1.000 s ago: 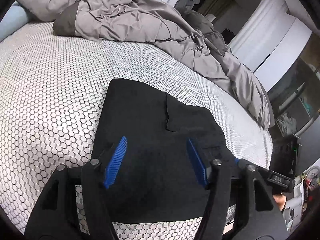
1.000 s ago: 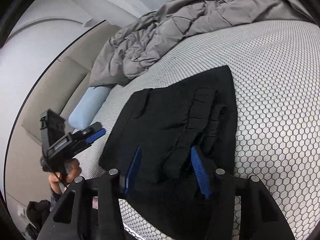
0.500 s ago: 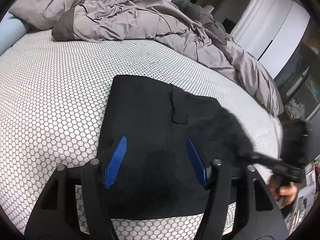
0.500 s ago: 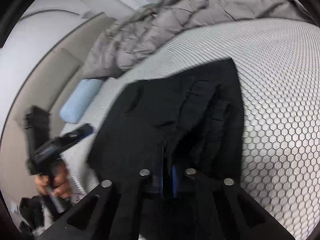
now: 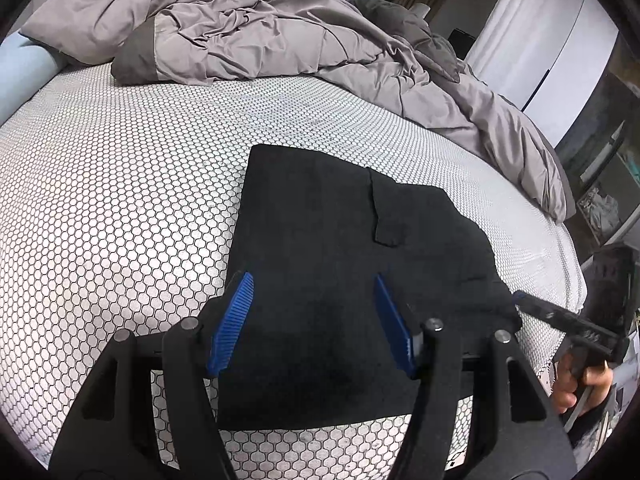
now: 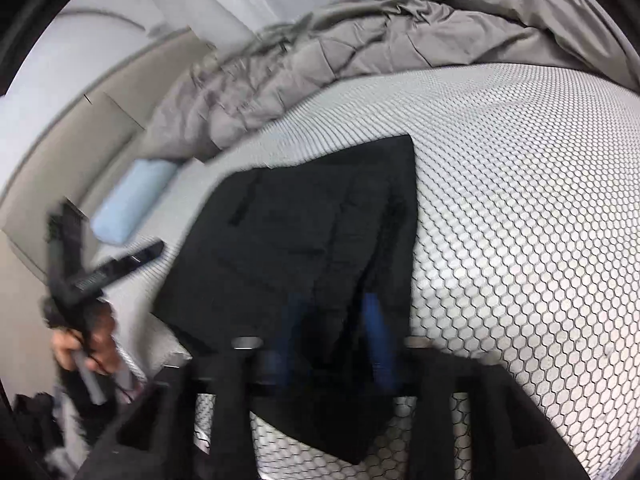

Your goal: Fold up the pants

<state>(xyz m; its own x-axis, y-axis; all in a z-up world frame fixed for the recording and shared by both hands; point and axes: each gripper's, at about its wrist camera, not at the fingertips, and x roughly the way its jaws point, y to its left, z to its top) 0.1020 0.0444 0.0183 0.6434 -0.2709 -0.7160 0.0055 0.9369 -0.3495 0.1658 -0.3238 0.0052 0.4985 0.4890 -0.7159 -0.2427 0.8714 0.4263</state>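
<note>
No brand, label or writing can be read; the lettering on the gripper bodies is too small and blurred to make out.

The pants (image 5: pixel 332 280) are black, matte and slightly fuzzy, folded into a compact, roughly rectangular stack. A narrow flap with a square end lies across the top layer, and the edge toward the bed's side is ragged, with layers stepping out. In the right wrist view, blurred by motion, pleat-like ridges run lengthwise down them.

The pants lie on the mattress (image 5: pixel 120 208), near its front edge. The mattress has a white cover printed with a dark honeycomb pattern. Beyond the pants, a crumpled grey duvet (image 5: pixel 248 28) is heaped along the far side. A pale blue pillow (image 6: pixel 132 204) sits well apart from the pants, by a beige padded headboard (image 6: pixel 80 132). White curtains (image 5: pixel 528 32) and dark shelving stand behind the bed.

The left gripper (image 5: pixel 314 320) hangs over the near part of the pants with its blue pads spread apart and nothing between them. The right gripper (image 6: pixel 334 340), at the pants' corner by the bed's side, has just been opening; its blue pads stand apart above the cloth, and the blur hides whether they touch it. A hand (image 6: pixel 86 344) grips the left gripper's handle.
</note>
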